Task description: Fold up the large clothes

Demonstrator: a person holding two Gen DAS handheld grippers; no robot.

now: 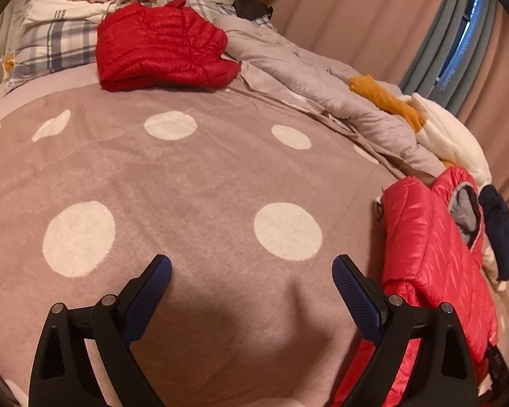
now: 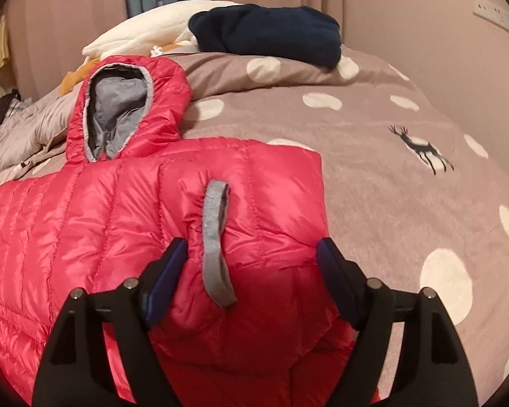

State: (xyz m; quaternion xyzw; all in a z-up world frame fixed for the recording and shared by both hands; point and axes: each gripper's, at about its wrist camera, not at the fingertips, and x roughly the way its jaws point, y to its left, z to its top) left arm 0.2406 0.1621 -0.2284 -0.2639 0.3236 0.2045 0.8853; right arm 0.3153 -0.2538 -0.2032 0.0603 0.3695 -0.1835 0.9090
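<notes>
Pink-red hooded down jacket [image 2: 125,210] lies on the bed [image 2: 373,203], on the polka-dot blanket [image 1: 186,186], hood [image 2: 125,108] pointing toward the curtain side. One sleeve appears folded across the body, its grey cuff [image 2: 215,240] lying on top near the middle. Judgement: a first fold is in; the body is not yet doubled over.

Right gripper [image 2: 252,254]: poised over the near part of the jacket, looking forward along the folded sleeve. Fingers [image 2: 173,264] spread wide, one on either side of the grey cuff; nothing is pinched. Whether the tips touch the fabric I cannot tell. The straddle suggests the cuff end is what gets handled next, either smoothing it or gripping it.

Left gripper [image 1: 251,268]: over bare blanket, jacket off to its right side, just beside the right-hand finger [image 1: 356,291]. Fingers spread, holding nothing. Pose is low, angled across the bed. Judgement: it is parked clear so the right side can work, or waiting to take the hem.

Elsewhere: a darker red jacket [image 1: 163,44], folded, rests near the plaid pillow [image 1: 51,44], probably the done pile. Navy garment [image 2: 268,34] and cream fleece [image 2: 146,37] sit beyond the hood, apart from it.

Puffy fill will likely spring back; folds may need pressing.
</notes>
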